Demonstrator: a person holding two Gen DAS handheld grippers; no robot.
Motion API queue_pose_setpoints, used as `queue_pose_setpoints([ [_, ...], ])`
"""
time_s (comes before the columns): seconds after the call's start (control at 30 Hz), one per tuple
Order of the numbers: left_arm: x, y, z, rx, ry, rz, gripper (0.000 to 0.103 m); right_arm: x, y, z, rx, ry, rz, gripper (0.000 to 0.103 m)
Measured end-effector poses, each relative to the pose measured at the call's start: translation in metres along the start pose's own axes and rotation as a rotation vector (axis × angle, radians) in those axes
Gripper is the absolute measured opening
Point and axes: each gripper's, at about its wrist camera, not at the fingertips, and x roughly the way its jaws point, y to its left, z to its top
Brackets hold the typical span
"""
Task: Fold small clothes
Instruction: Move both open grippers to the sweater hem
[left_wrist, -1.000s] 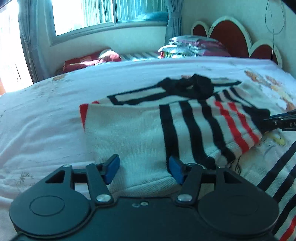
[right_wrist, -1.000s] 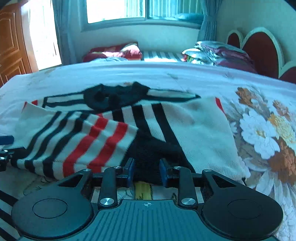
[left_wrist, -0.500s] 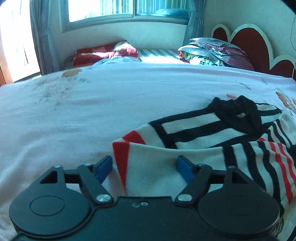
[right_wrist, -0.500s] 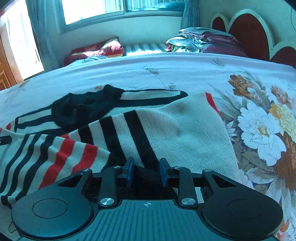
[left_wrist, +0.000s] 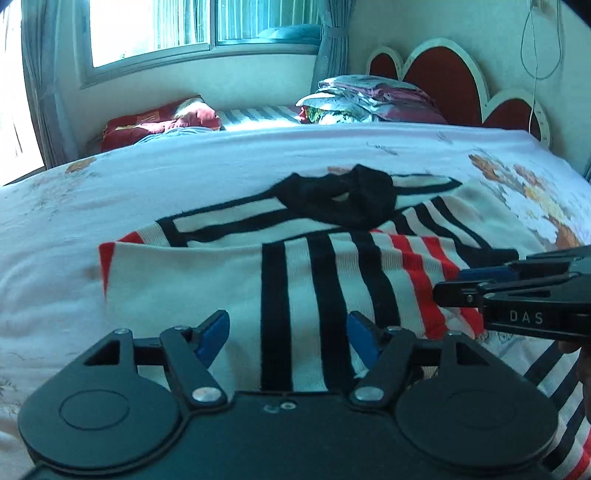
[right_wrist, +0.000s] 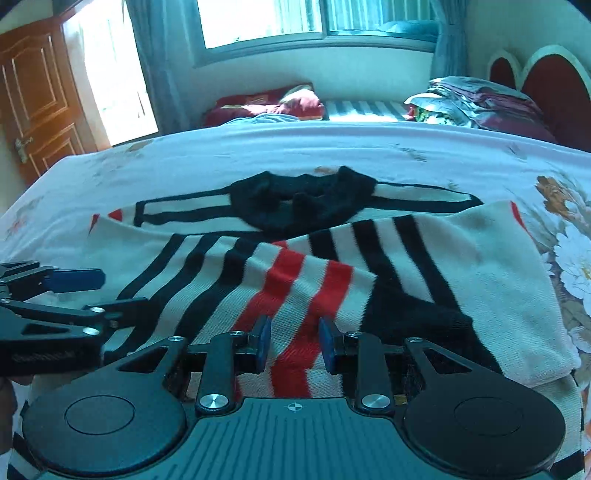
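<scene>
A small white knit sweater (left_wrist: 207, 280) with black and red stripes and a black collar (left_wrist: 343, 199) lies on the bed, both sleeves folded across its front. It also shows in the right wrist view (right_wrist: 491, 258). My left gripper (left_wrist: 286, 338) is open, its blue pads either side of the folded left part's near edge. My right gripper (right_wrist: 293, 343) is open over the red-striped sleeve (right_wrist: 295, 288), with cloth between the pads. Each gripper shows in the other's view, the right one (left_wrist: 480, 284) at the right and the left one (right_wrist: 74, 291) at the left.
The bed has a pale sheet (left_wrist: 184, 173) with a flower print (right_wrist: 569, 236) at the right. Folded bedding (left_wrist: 369, 96) and a red pillow (left_wrist: 159, 120) lie at the far side below the window. A red headboard (left_wrist: 443, 81) stands far right. A wooden door (right_wrist: 33, 96) is at the left.
My left gripper swung left to the sweater's red corner and has come back to its near edge. My right gripper has opened and shifted left, from the black cuff to over the red-striped sleeve.
</scene>
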Motion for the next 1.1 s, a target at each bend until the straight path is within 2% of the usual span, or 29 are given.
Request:
queue_pose_setpoints([
  [0.07,0.003,0.007,-0.008,-0.012,0.019,0.034,0.068,-0.004,-0.005,-0.005,-0.027,0.001,-0.063,0.028],
  [0.13,-0.003,0.021,-0.016,-0.026,0.014,0.059,0.068,-0.014,-0.029,-0.012,-0.005,-0.011,-0.204,0.028],
  [0.17,-0.005,0.026,-0.019,-0.013,0.015,0.074,0.069,-0.018,-0.045,-0.015,0.024,-0.001,-0.235,0.028],
  [0.27,-0.009,0.032,-0.023,-0.007,0.007,0.068,0.068,-0.023,-0.074,-0.017,0.088,0.025,-0.169,0.028],
  [0.33,-0.016,0.029,-0.020,-0.016,0.003,0.082,0.065,-0.031,-0.074,-0.013,0.086,0.019,-0.168,0.028],
  [0.4,-0.024,0.026,-0.021,-0.033,-0.012,0.081,0.064,-0.044,-0.071,-0.012,0.089,-0.027,-0.156,0.028],
  [0.43,-0.025,0.023,-0.024,-0.030,-0.007,0.088,0.064,-0.043,-0.070,-0.013,0.087,-0.019,-0.146,0.028],
  [0.5,-0.020,0.019,-0.031,-0.014,0.020,0.110,0.065,-0.029,-0.070,-0.022,0.065,0.065,-0.157,0.028],
  [0.57,-0.019,0.015,-0.035,0.006,0.010,0.130,0.066,-0.026,-0.071,-0.031,0.049,0.039,-0.149,0.028],
  [0.83,-0.018,0.006,-0.031,0.024,0.031,0.189,0.068,-0.030,-0.075,-0.034,0.049,0.046,-0.123,0.028],
  [0.87,-0.022,0.005,-0.030,0.021,0.035,0.198,0.071,-0.034,-0.076,-0.032,0.054,0.049,-0.119,0.028],
  [0.93,-0.038,0.001,-0.030,0.019,0.000,0.237,0.095,-0.056,-0.078,-0.032,0.070,-0.013,-0.105,0.029],
  [0.97,-0.049,-0.001,-0.033,0.020,-0.037,0.260,0.102,-0.071,-0.081,-0.033,0.077,-0.055,-0.092,0.047],
  [1.03,-0.065,-0.003,-0.041,0.015,-0.048,0.262,0.102,-0.092,-0.091,-0.039,0.097,-0.076,-0.082,0.077],
  [1.1,-0.081,-0.003,-0.054,-0.010,-0.042,0.256,0.102,-0.112,-0.108,-0.051,0.126,-0.065,-0.047,0.077],
])
